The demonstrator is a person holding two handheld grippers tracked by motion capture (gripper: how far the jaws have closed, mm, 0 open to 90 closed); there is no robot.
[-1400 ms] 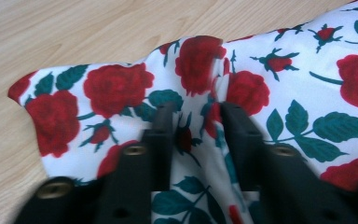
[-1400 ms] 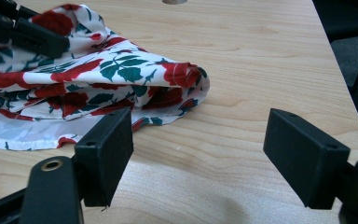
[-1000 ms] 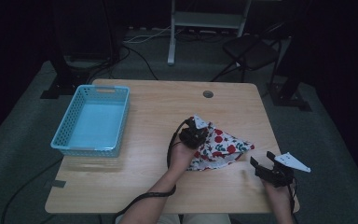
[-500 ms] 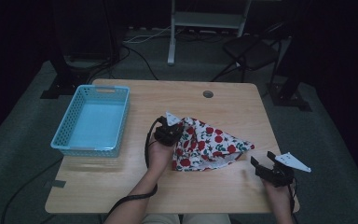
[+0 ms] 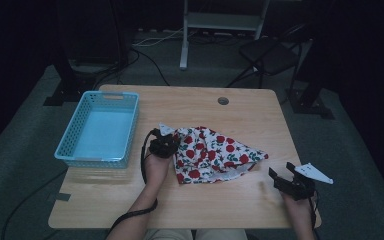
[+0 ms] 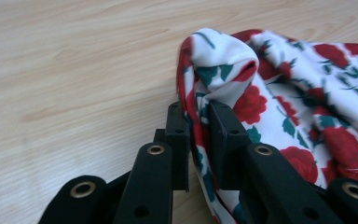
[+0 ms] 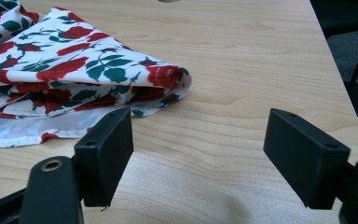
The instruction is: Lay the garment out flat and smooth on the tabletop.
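Rose-print cloth (image 6: 279,93) pinched between left gripper (image 6: 198,126) fingers (image 6: 177,135)

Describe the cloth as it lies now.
The cloth is thin white fabric printed with red roses and green leaves, its plain white underside showing along the near edge. It lies folded and rumpled on the table, right of the basket, tapering to a point at its right end. The left tongs pinch a raised fold at its left end; the open right tongs stay clear.

A dim room: grey carpet (image 5: 25,150), a dark chair (image 5: 267,55), cables, a white stand (image 5: 185,35) behind the wooden table (image 5: 240,107).
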